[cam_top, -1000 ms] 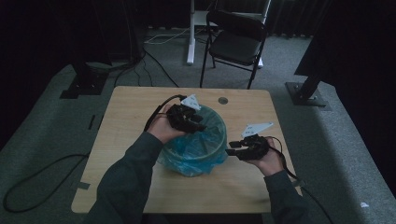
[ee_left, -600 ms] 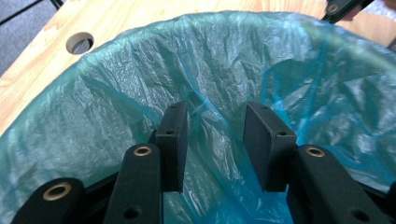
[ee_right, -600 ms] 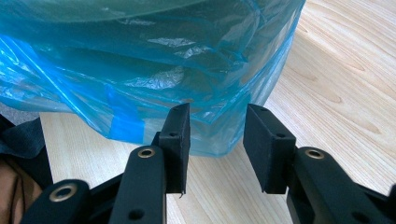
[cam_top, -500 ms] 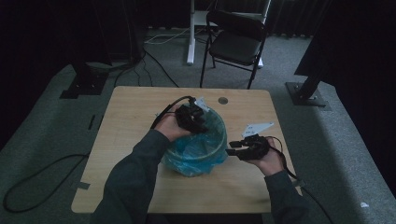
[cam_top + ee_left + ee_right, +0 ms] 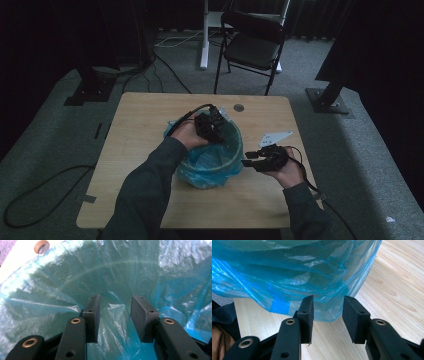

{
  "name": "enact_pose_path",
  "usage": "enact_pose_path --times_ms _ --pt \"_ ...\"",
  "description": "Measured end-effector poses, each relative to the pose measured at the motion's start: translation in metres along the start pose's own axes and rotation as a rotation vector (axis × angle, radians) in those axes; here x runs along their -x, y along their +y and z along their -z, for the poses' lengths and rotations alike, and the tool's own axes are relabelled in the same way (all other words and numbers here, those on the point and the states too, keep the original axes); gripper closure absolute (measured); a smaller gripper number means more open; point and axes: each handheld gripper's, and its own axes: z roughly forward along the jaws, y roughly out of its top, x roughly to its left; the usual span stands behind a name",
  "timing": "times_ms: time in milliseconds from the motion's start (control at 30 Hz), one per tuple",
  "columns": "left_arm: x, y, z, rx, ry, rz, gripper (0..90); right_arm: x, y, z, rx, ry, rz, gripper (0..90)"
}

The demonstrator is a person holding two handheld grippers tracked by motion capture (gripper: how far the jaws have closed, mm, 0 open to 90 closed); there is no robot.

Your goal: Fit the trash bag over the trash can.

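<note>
Standing near the middle of the wooden table (image 5: 150,130), the bin (image 5: 235,150) wears a blue plastic bag (image 5: 200,175) as a liner. The left gripper (image 5: 212,131) dips inside its mouth, jaws spread, with liner folds between them (unpinched). The right gripper (image 5: 248,162) waits just beside the bin's outer wall, jaws spread and empty.
</note>
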Motion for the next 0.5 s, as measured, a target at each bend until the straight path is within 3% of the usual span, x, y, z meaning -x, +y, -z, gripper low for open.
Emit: enact_pose_path --times_ms 233,500 --pt "0.0004 0.0037 -0.0087 -0.046 0.012 -0.012 58.9 -0.0001 -0.0001 0.0007 0.001 0.0 -0.001 60.7" --pt "0.002 0.0051 -0.0089 -0.04 0.034 -0.02 57.7 -0.0001 -0.0003 0.0 -0.001 0.001 0.001 60.6"
